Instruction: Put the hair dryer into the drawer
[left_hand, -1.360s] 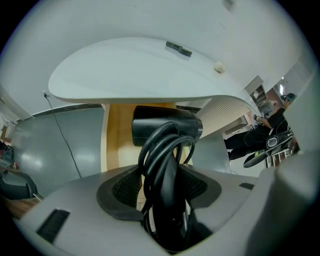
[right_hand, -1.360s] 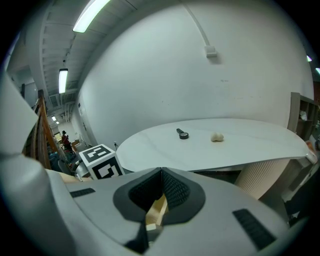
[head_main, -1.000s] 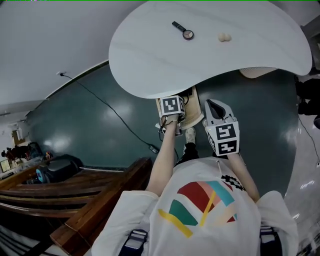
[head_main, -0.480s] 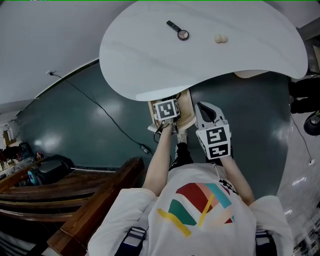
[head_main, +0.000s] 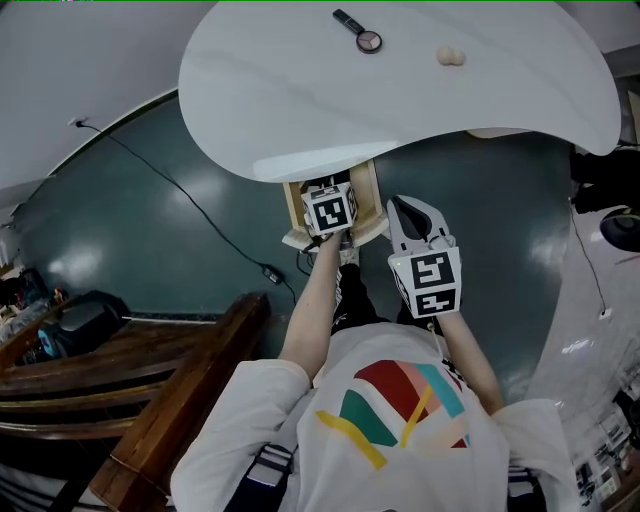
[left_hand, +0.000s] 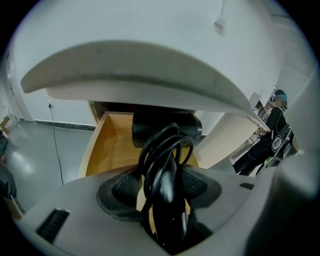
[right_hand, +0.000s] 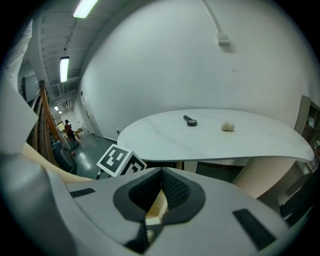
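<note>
Your left gripper (left_hand: 161, 186) is clamped on the handle of the black plastic hair dryer (left_hand: 167, 129). Its black cord (left_hand: 159, 150) is bundled in loops against the handle, between the pads. The dryer's barrel lies crosswise over the open light wooden drawer (left_hand: 102, 147), toward the back, just under the front edge of the white rounded table top (head_main: 300, 110).

You can't tell whether the barrel touches the drawer floor, because the cord and handle cover that spot. In the head view your left marker cube (head_main: 330, 210) hides the dryer altogether. The gripper's own body cuts off the drawer's front rim in the left gripper view.

Your right gripper (right_hand: 160, 186) is closed on nothing, pads meeting. It hangs just beside the drawer's right rim, near the left gripper.

Far back on the table top, well apart from the drawer, lie a small black round-headed tool (head_main: 362, 34) and a cream lump (head_main: 451, 56). A white ribbed column (left_hand: 225, 144) stands under the table, right of the drawer.

Left of the drawer, a thin black cable (head_main: 200, 212) trails over the dark green floor (head_main: 500, 230). A dark wooden railing (head_main: 180, 400) runs at your lower left.

The drawer's left half shows bare wood, and the table edge overhangs its back.
</note>
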